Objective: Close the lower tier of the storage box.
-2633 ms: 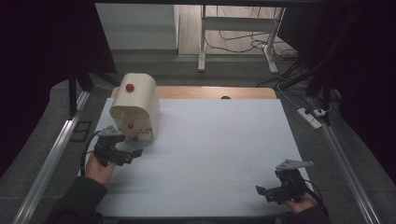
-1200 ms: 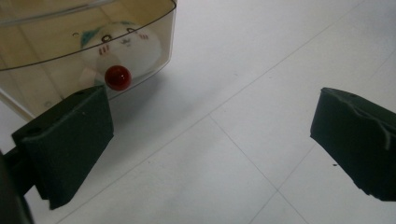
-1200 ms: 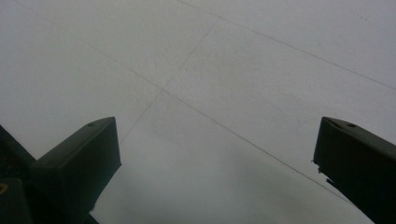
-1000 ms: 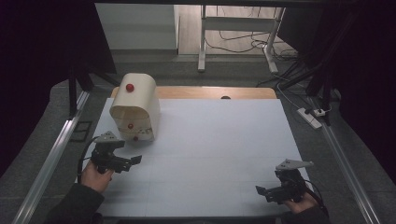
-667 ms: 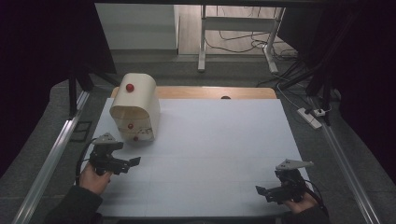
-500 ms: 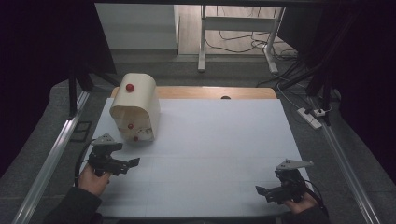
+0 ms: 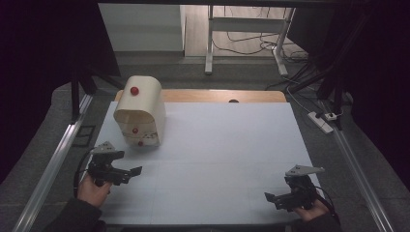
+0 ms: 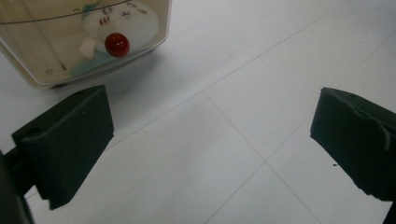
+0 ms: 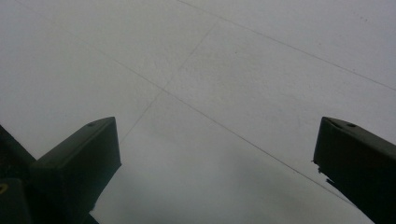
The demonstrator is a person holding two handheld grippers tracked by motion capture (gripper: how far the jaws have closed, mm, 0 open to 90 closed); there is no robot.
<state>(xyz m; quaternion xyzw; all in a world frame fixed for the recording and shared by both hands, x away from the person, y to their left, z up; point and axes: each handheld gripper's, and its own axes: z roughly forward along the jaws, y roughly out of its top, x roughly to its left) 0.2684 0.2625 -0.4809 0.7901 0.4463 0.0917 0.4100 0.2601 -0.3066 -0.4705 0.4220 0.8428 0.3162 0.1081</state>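
Spreading across most of the high view, the white desk (image 7: 217,159) is the largest thing here, marked only by faint seam lines and edged at the far side by a strip of bare wood (image 7: 203,95).

Next in size is the cream box (image 7: 140,112) with a rounded top, standing upright on the far left part of the desk. It has a red knob (image 7: 134,90) on its upper face and two smaller red knobs low on its near face. In the left gripper view its near panel looks see-through, with a pale soft toy (image 8: 122,21) behind it and one red knob in front.

The left gripper (image 7: 131,172) sits near the left edge of the desk, held in a hand (image 7: 93,189), just near of the box and apart from it. Its jaws point right along the desk and stand wide apart, released, with nothing between them but bare desk; the box lies beyond the left jaw, untouched.

The right gripper (image 7: 271,199) is at the near right corner, well apart from the box, held in the other hand (image 7: 309,212). Its jaws point left and are likewise spread wide, released, gripping nothing, with plain white desk showing between them.
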